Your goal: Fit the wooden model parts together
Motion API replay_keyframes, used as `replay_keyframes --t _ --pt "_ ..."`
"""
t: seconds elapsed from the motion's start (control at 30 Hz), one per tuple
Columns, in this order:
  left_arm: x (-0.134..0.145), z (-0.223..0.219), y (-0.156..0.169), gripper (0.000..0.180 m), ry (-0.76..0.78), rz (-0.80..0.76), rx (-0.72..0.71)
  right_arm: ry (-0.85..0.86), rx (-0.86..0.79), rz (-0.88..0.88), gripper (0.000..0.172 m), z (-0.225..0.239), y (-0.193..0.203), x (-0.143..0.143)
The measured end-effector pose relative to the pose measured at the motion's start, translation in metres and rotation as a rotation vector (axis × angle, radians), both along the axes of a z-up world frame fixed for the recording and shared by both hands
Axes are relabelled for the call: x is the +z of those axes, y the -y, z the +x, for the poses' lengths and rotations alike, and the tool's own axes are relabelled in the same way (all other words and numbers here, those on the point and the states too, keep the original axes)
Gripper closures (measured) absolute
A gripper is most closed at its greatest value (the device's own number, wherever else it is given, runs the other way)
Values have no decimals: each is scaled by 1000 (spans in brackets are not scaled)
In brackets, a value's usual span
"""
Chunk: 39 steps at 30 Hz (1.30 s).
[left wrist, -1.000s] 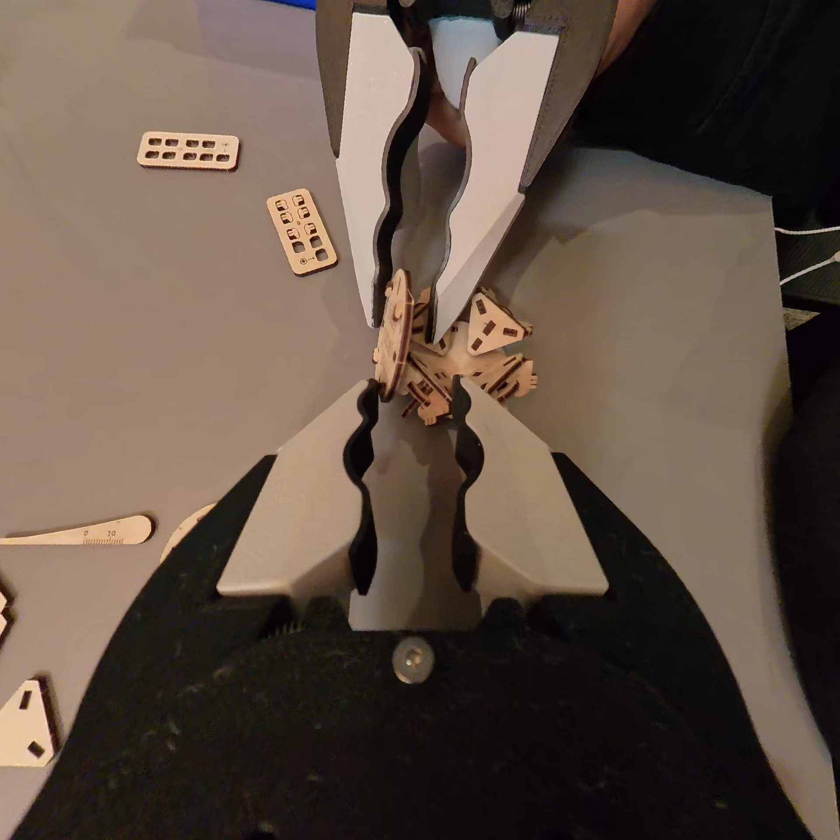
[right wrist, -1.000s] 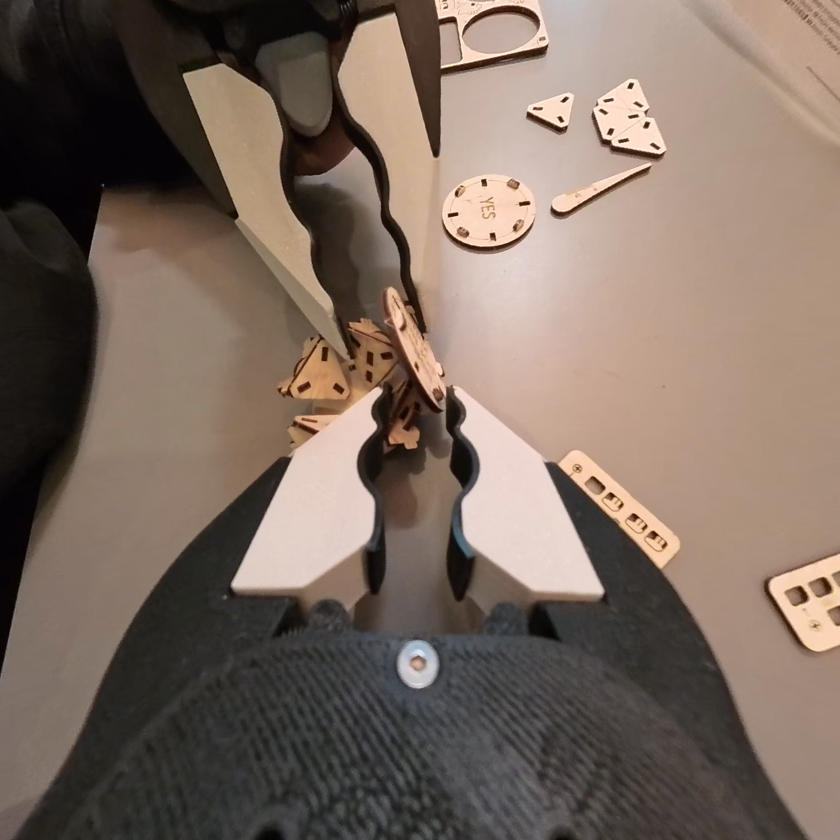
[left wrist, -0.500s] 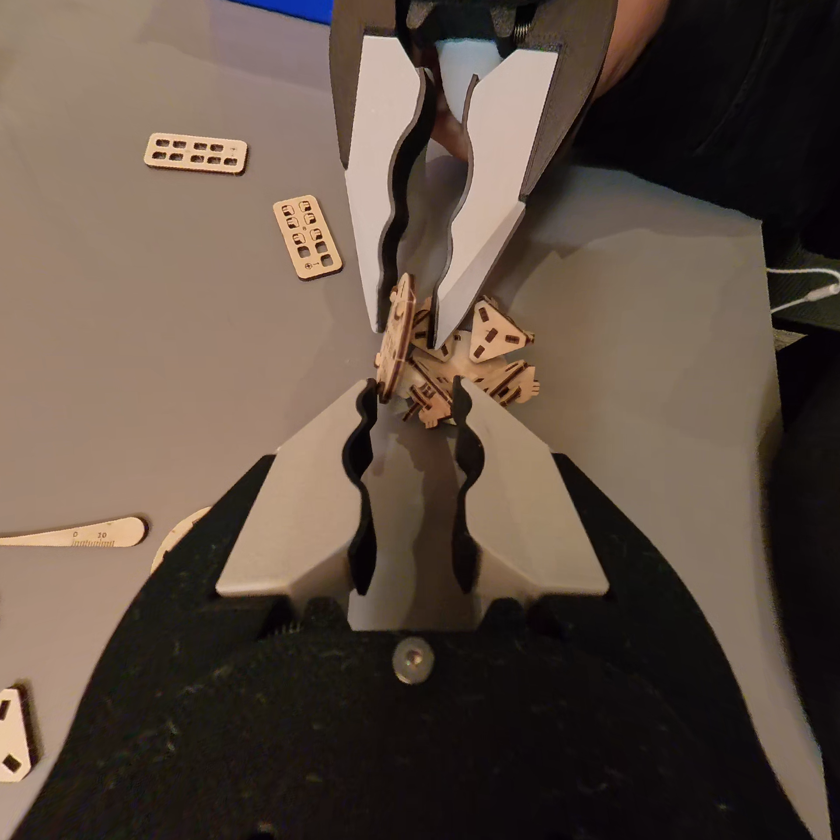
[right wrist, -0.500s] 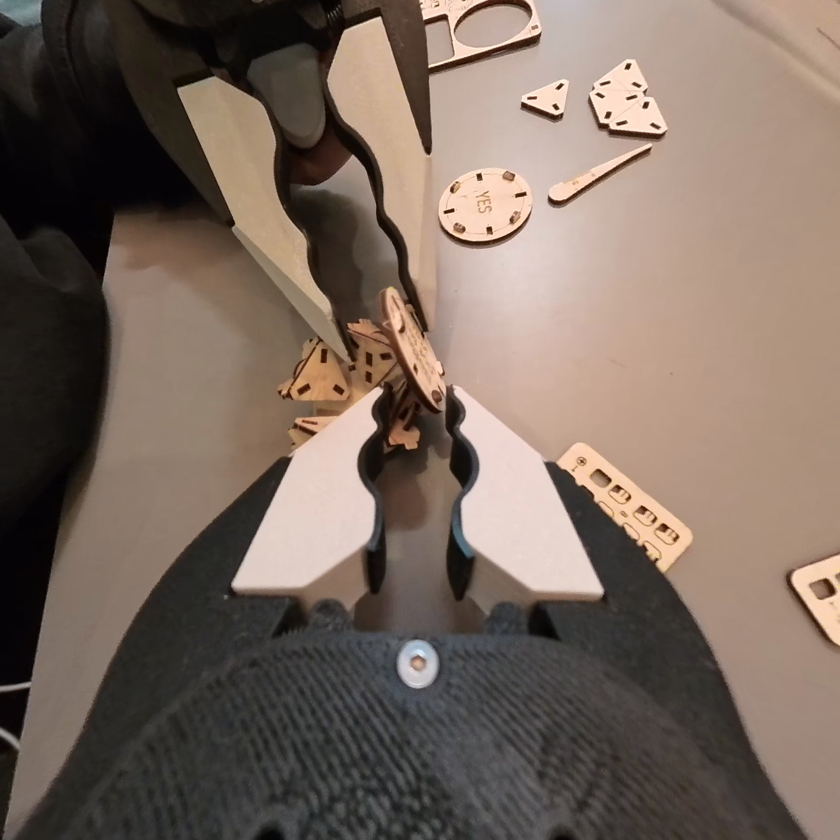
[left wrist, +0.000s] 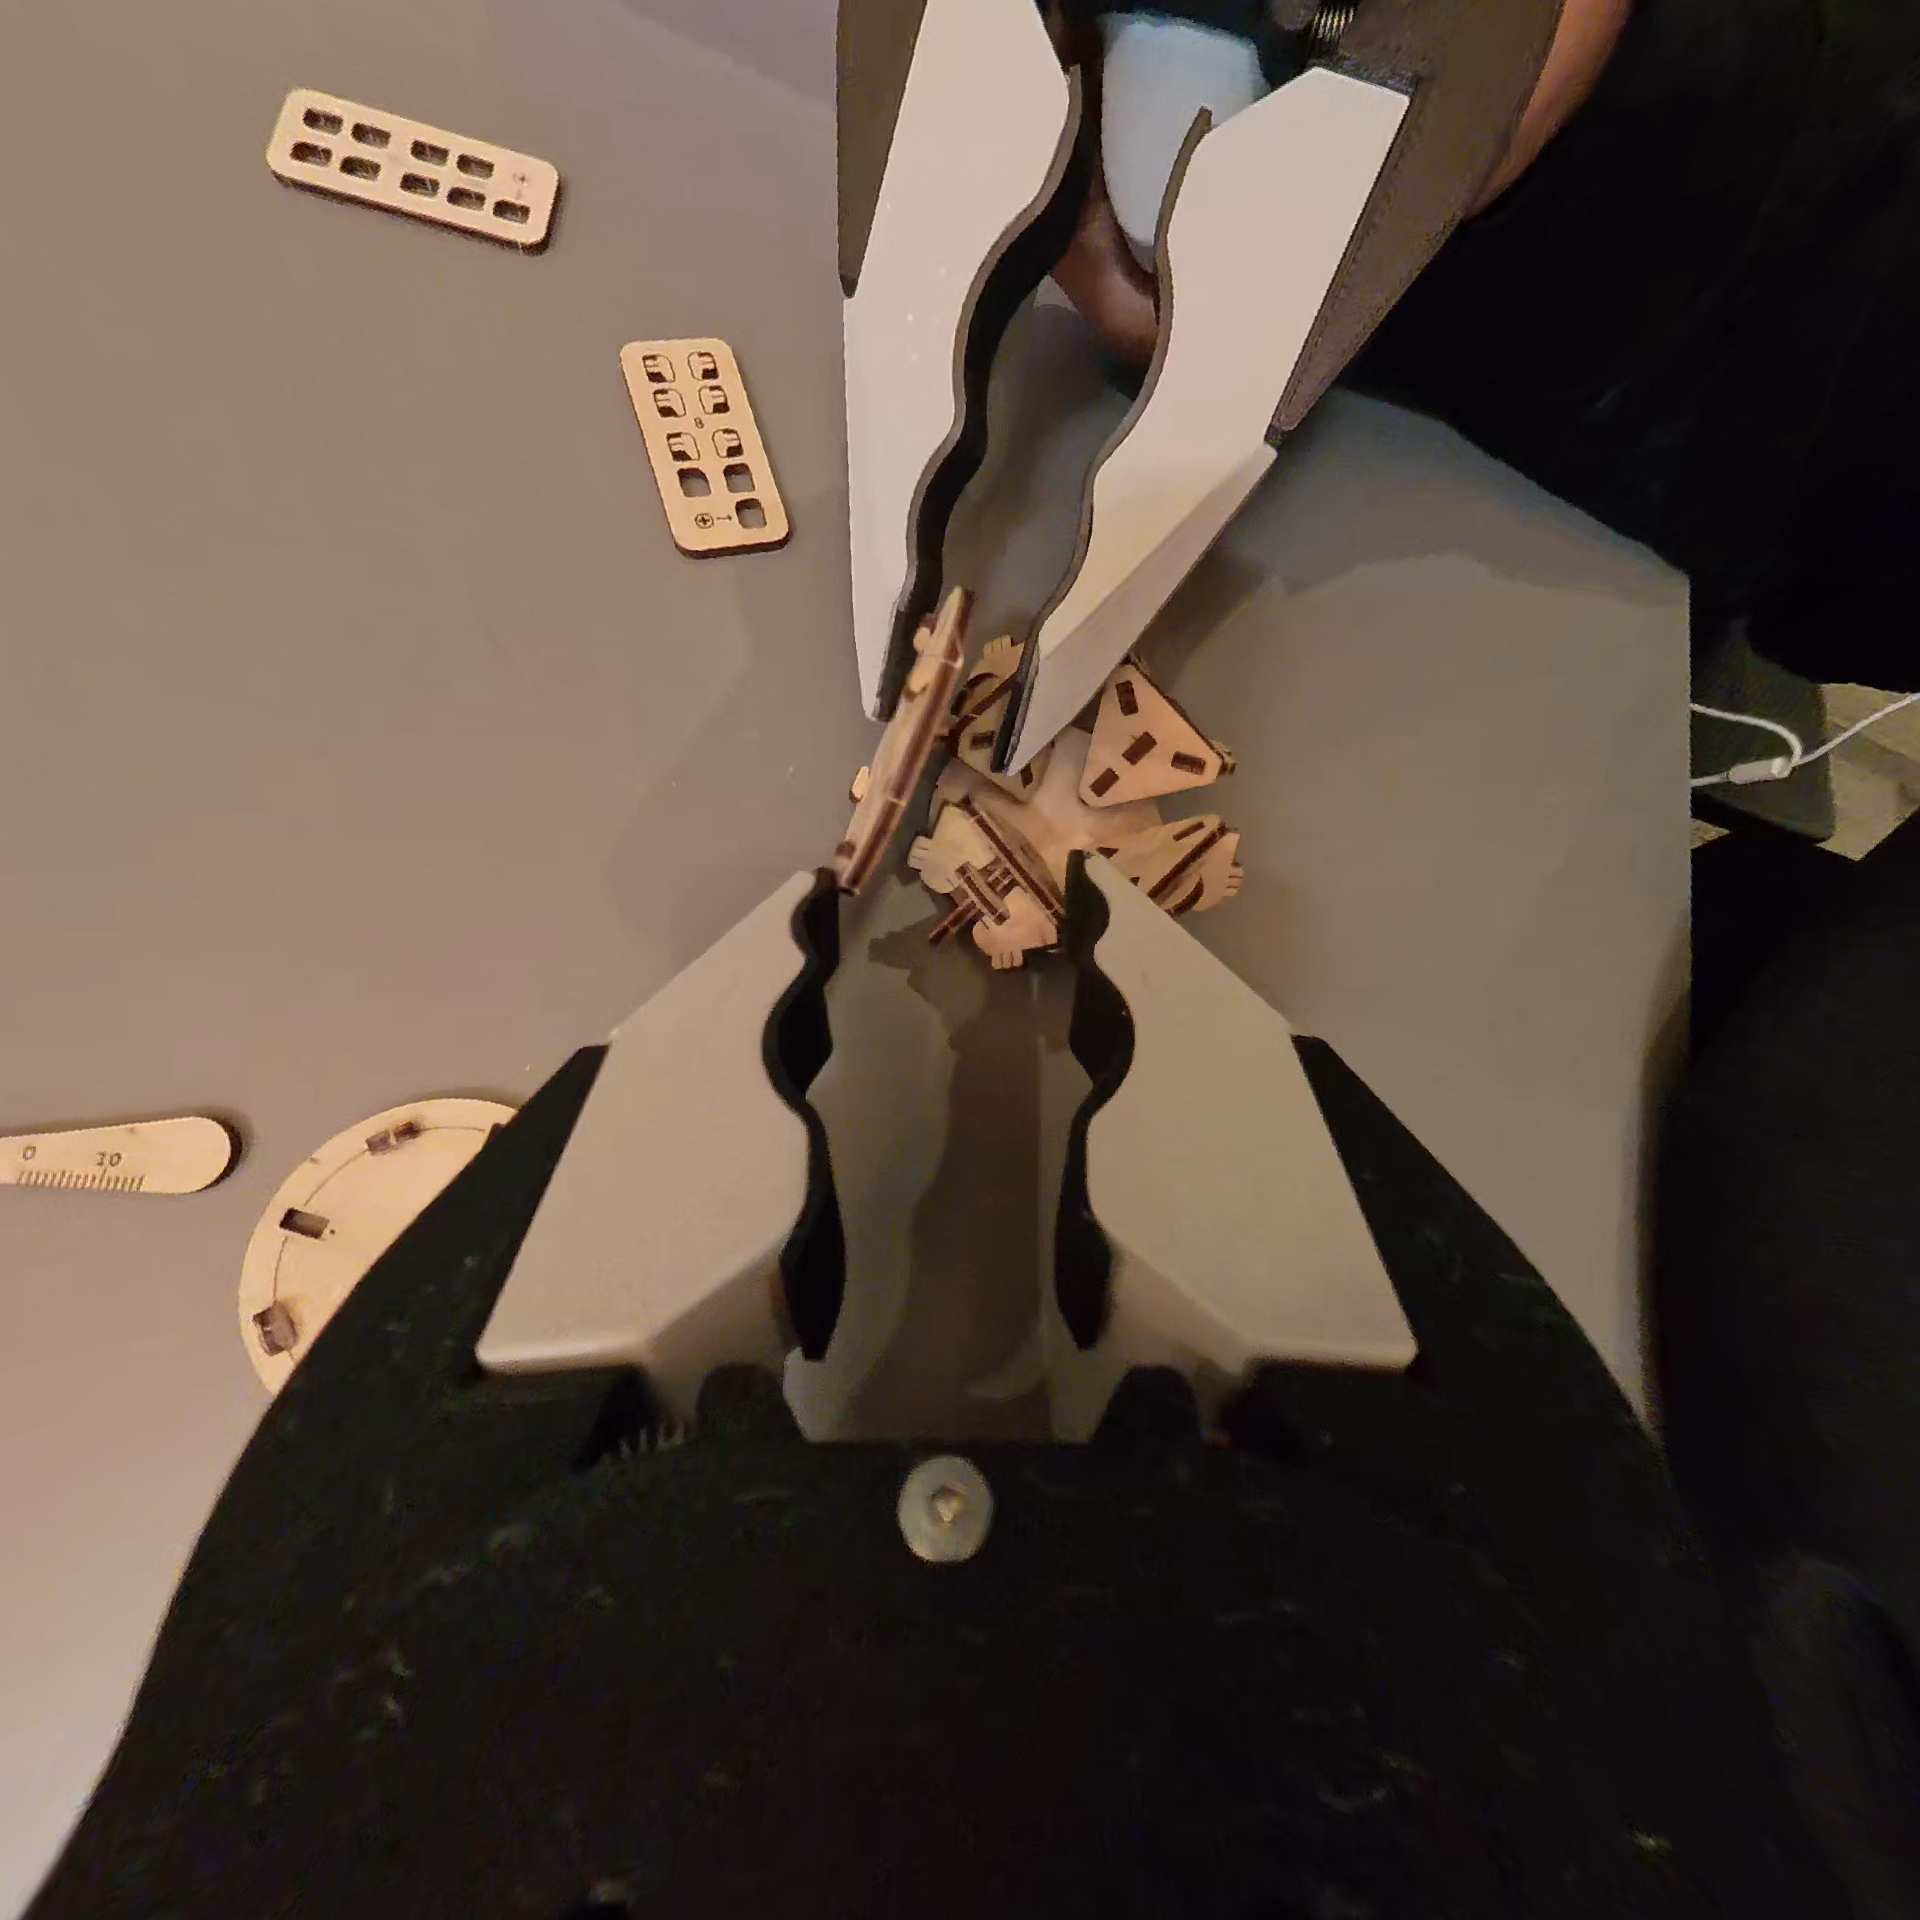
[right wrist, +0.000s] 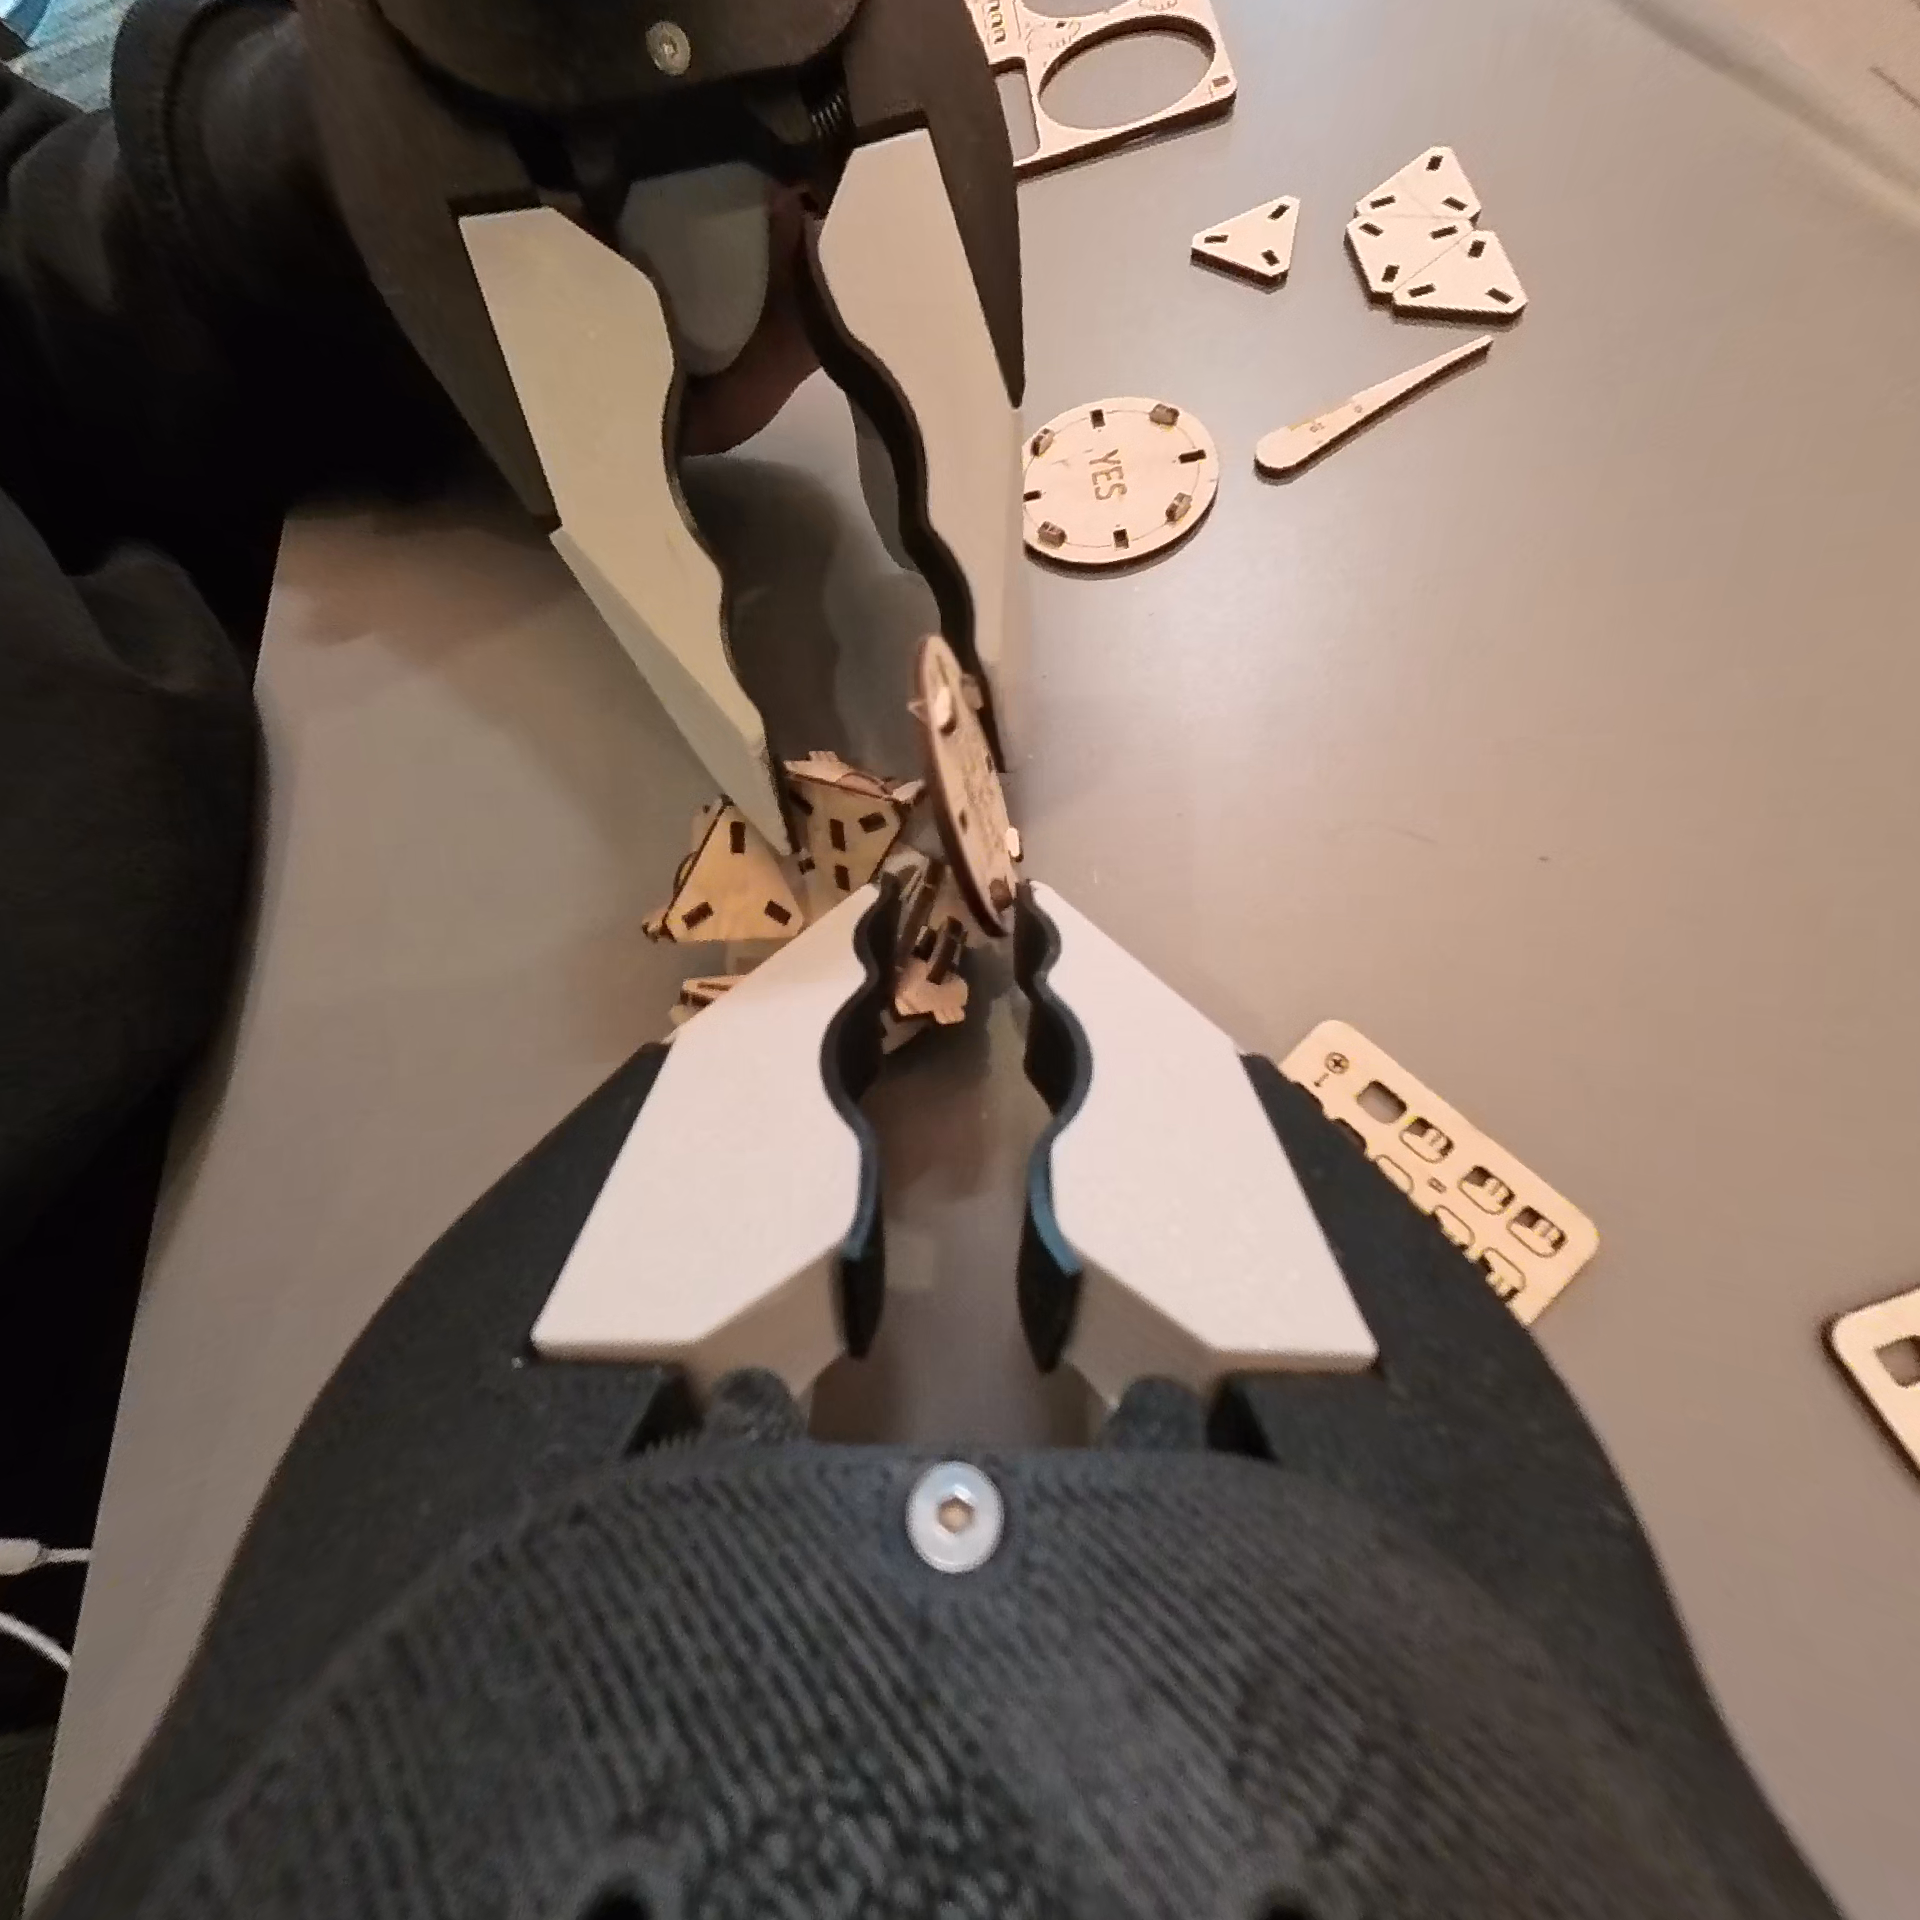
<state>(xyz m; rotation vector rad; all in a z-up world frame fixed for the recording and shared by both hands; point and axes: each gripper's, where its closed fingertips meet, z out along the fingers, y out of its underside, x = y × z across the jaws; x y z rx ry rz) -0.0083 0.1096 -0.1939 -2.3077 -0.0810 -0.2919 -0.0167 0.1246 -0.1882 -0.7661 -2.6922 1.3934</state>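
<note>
A small wooden assembly (left wrist: 1039,831) of slotted triangular pieces with a round disc (left wrist: 904,748) on its side hangs just above the grey table (left wrist: 312,727). My right gripper (right wrist: 961,904) is shut on it, with the disc's edge (right wrist: 966,790) and inner pieces between its pads. It also shows in the left wrist view (left wrist: 951,732), coming in from the top. My left gripper (left wrist: 951,878) faces it with jaws spread wide around the assembly; its fingertips (left wrist: 821,894) stand beside the disc's lower end and the cluster. It also shows in the right wrist view (right wrist: 883,790).
Loose flat wooden parts lie about: two slotted plates (left wrist: 416,171) (left wrist: 704,447), a pointer (right wrist: 1371,405), a round disc (right wrist: 1117,483), triangles (right wrist: 1439,249), a cut-out sheet (right wrist: 1112,83). The table edge (left wrist: 1673,935) and a person's dark clothing are close by. Both grippers' tips are close together, under 4 cm apart. It is some 12 centimetres from my left tips to the pointer (right wrist: 1371,405).
My left gripper's jaws have spread wider and no longer clamp the assembly. My right gripper keeps its hold. The disc tilts a little more upright.
</note>
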Motion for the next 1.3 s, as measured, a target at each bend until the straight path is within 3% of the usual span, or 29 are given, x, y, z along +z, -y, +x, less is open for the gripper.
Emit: replay_keyframes --t 0.3,0.57,0.67,1.0,1.3 --pt "6 -2 -1 154 -22 22 14 9 -10 -2 150 -1 -1 0" --pt "5 -2 -1 153 -19 26 10 13 -12 -1 150 -1 -1 -1" --pt "6 -4 -3 146 -66 29 12 14 -11 6 150 0 -2 -1" --pt "11 -8 -6 149 -225 48 14 15 -12 7 151 -1 -2 -1" --pt "9 -5 -5 154 -207 41 3 -3 -8 22 151 0 -2 -1"
